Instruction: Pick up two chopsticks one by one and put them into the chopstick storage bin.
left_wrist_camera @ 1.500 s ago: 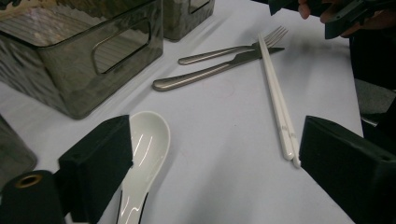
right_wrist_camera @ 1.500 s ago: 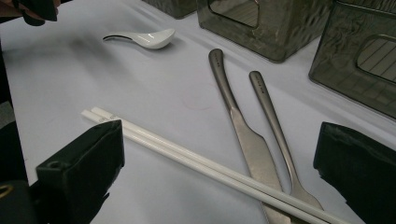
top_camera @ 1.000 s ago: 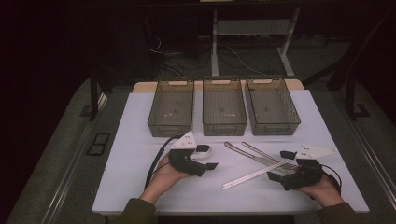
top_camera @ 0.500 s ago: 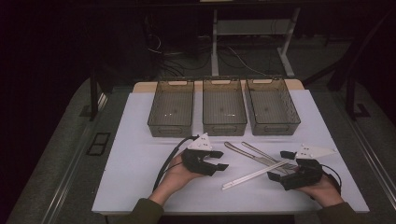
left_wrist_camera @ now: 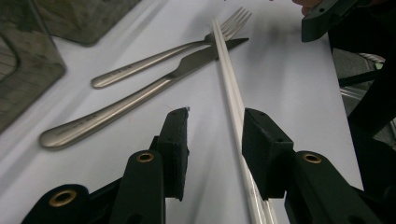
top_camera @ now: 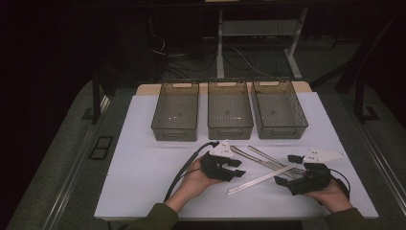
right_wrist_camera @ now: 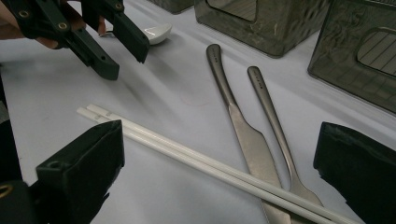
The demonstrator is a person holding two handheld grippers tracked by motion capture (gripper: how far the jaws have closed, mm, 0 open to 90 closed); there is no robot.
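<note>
Chopsticks [left_wrist_camera: 229, 79] lay on the worktop [top_camera: 143, 163] just ahead of the left tool [left_wrist_camera: 212, 135], its jaws narrowing but gripping nothing; closing off-centre could catch only one stick, or scatter the pair.

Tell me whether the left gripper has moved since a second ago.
Yes. In the high view the left gripper has slid rightward, from below the left bin to below the middle bin, toward the chopsticks, its jaws closing without gripping.
</note>
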